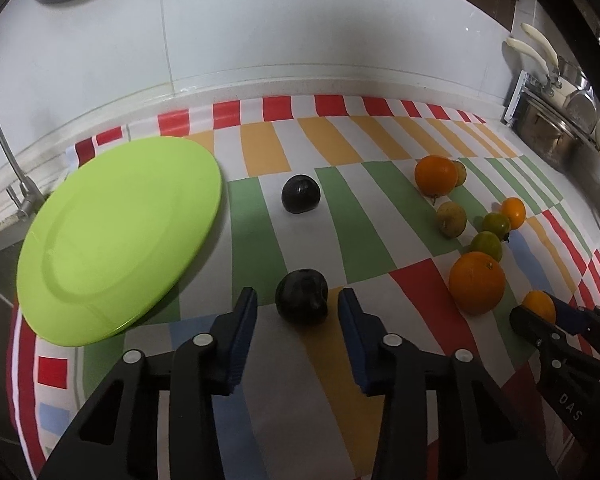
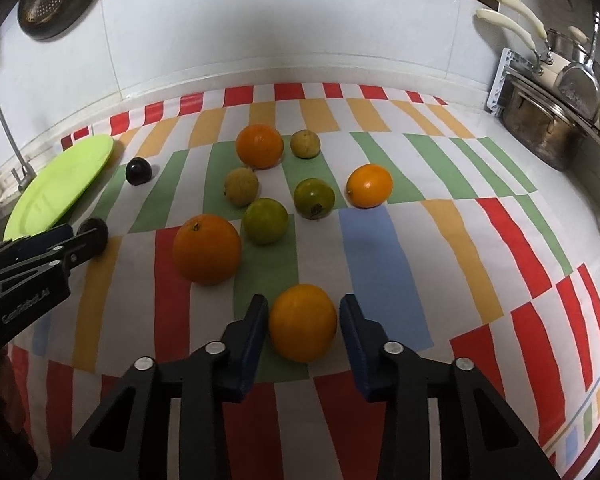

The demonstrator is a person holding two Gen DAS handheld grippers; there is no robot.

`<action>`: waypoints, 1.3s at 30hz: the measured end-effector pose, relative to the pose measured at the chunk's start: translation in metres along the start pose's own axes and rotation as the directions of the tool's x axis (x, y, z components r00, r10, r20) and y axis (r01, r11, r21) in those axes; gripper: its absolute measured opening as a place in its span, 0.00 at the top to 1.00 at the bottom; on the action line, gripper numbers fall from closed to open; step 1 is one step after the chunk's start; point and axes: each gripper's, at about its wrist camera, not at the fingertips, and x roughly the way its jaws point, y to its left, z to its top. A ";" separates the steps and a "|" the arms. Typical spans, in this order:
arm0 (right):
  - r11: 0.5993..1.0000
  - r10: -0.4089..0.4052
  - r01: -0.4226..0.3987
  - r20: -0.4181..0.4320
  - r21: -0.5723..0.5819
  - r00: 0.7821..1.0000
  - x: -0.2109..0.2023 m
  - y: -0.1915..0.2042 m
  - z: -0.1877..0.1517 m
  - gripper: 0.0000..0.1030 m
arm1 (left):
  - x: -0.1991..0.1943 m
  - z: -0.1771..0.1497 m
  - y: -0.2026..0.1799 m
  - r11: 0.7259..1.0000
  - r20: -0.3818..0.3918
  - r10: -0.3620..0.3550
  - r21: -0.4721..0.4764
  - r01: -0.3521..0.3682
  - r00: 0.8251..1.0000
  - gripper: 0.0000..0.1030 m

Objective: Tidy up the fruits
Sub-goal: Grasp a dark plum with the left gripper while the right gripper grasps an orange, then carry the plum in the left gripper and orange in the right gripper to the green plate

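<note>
My left gripper [image 1: 298, 300] is open, its fingers on either side of a dark plum [image 1: 301, 297] on the striped cloth. A second dark plum [image 1: 301, 194] lies farther back. A lime green plate [image 1: 116, 232] sits to the left, with nothing on it. My right gripper [image 2: 304, 312] is open around a small orange [image 2: 302, 322], apart from its sides. Two large oranges [image 2: 207, 248] [image 2: 259, 145], a small orange [image 2: 369, 185], two green citrus [image 2: 265, 220] [image 2: 313, 198] and two tan fruits [image 2: 241, 186] [image 2: 305, 143] lie beyond it.
A striped cloth [image 2: 380, 248] covers the counter. A metal pot [image 2: 540, 132] and pans with cream handles stand at the back right. A faucet [image 1: 4, 148] and sink lie left of the plate. A white tiled wall runs behind.
</note>
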 end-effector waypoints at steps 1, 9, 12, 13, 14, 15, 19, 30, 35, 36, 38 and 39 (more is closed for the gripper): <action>1.000 -0.001 0.001 0.000 -0.002 1.000 0.000 0.000 0.000 0.67 | 0.001 0.001 0.000 1.000 0.002 -0.001 -0.001 0.001 1.000 0.63; 1.000 0.007 -0.007 0.019 0.015 1.000 0.000 -0.003 0.008 0.68 | 0.007 0.004 0.000 1.000 -0.015 -0.019 -0.013 0.019 1.000 0.73; 1.000 0.011 -0.011 0.030 0.010 0.999 -0.001 -0.002 0.010 0.68 | 0.006 0.003 0.000 1.000 -0.008 -0.025 -0.012 0.025 1.000 0.73; 1.000 0.013 -0.013 0.035 0.008 0.999 -0.002 -0.001 0.011 0.68 | 0.005 0.003 0.001 1.000 -0.006 -0.029 -0.010 0.029 1.000 0.73; 1.000 0.015 -0.015 0.042 0.007 0.999 -0.003 -0.001 0.012 0.68 | 0.003 0.003 0.000 1.000 -0.004 -0.030 -0.006 0.030 1.000 0.73; 1.000 0.019 -0.019 0.049 0.003 0.999 -0.005 0.000 0.013 0.68 | 0.001 0.003 0.000 1.000 0.001 -0.031 -0.003 0.031 1.000 0.73; 0.999 0.045 -0.044 0.081 -0.018 0.996 -0.014 0.003 0.018 0.68 | -0.014 0.002 -0.002 0.999 0.029 -0.039 0.008 0.038 0.999 0.73; 0.982 0.164 -0.140 0.201 -0.129 0.966 -0.055 0.026 0.031 0.68 | -0.075 -0.004 -0.004 1.000 0.139 -0.020 0.015 0.018 0.990 0.73; 0.970 0.206 -0.163 0.255 -0.180 0.945 -0.077 0.037 0.033 0.68 | -0.100 -0.007 0.002 1.000 0.192 0.028 -0.004 -0.027 0.981 0.73; 0.967 0.218 -0.172 0.264 -0.188 0.939 -0.081 0.039 0.034 0.68 | -0.103 -0.008 0.004 0.999 0.199 0.032 -0.010 -0.030 0.980 0.73; 0.961 0.237 -0.182 0.284 -0.206 0.929 -0.089 0.045 0.035 0.68 | -0.112 -0.009 0.010 0.999 0.213 0.044 -0.031 -0.038 0.976 0.73; 0.958 0.249 -0.191 0.291 -0.215 0.924 -0.092 0.048 0.036 0.68 | -0.115 -0.010 0.012 0.998 0.219 0.051 -0.035 -0.044 0.975 0.73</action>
